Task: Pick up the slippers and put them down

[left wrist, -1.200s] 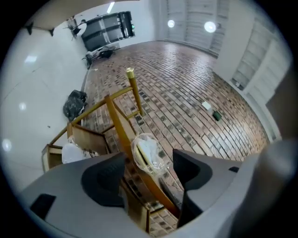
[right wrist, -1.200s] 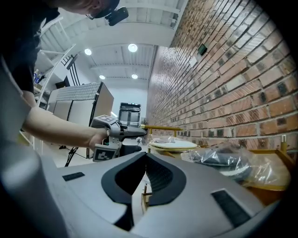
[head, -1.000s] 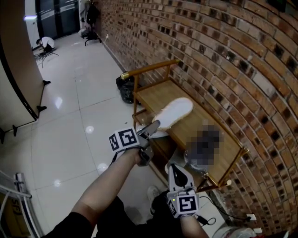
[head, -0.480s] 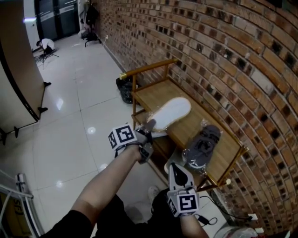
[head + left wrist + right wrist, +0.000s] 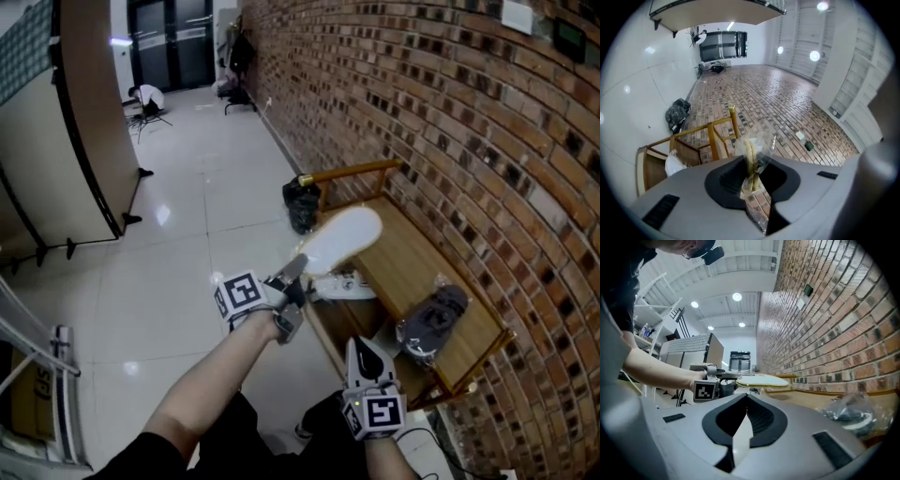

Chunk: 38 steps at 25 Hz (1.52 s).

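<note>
A white slipper (image 5: 342, 239) in a clear plastic bag hangs in the air over the near end of the wooden bench (image 5: 412, 272). My left gripper (image 5: 292, 274) is shut on its heel edge. Its jaws have just been closing, and the cream sole edge and plastic (image 5: 751, 157) are pinched between them. A dark slipper (image 5: 431, 321), also bagged, lies on the bench's right end and shows in the right gripper view as the dark slipper (image 5: 848, 412). My right gripper (image 5: 364, 345) is shut and empty, low in front of the bench, and its view takes in the white slipper (image 5: 761, 379).
A brick wall (image 5: 450, 141) runs behind the bench. A black bag (image 5: 302, 202) sits on the floor at the bench's far end. Something white (image 5: 342, 286) lies under the bench. A tall partition panel (image 5: 84, 141) stands at left on the glossy tile floor (image 5: 187, 262).
My left gripper went from open at the white slipper's heel to shut on it, then lifted the slipper off the bench, up and towards me. The right gripper rose slightly.
</note>
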Each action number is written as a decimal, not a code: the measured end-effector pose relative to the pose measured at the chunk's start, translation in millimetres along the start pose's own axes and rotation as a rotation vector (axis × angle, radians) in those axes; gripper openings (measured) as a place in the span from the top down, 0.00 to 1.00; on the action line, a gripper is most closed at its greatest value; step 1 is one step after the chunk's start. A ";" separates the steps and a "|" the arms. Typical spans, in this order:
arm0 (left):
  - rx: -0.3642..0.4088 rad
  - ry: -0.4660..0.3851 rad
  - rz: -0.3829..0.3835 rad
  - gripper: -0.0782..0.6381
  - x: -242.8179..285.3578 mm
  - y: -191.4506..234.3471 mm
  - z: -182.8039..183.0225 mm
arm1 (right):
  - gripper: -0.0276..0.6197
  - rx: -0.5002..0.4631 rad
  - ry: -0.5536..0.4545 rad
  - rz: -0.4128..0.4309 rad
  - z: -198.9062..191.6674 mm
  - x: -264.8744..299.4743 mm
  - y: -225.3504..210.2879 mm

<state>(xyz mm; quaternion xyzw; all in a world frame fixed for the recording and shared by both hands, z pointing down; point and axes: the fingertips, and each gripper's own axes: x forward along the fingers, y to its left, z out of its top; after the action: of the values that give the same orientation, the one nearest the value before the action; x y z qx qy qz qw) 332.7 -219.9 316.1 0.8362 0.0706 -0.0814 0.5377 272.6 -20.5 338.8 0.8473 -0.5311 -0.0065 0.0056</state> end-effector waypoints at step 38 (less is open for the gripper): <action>0.152 -0.712 0.226 0.81 -410.6 96.0 70.4 | 0.94 0.020 0.095 0.524 -103.6 158.4 247.4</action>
<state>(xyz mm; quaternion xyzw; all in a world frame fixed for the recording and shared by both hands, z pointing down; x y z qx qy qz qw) -52.9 -336.1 459.7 0.7956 -0.2194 -0.3120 0.4708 120.8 -270.6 445.7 0.6804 -0.7314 0.0402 0.0238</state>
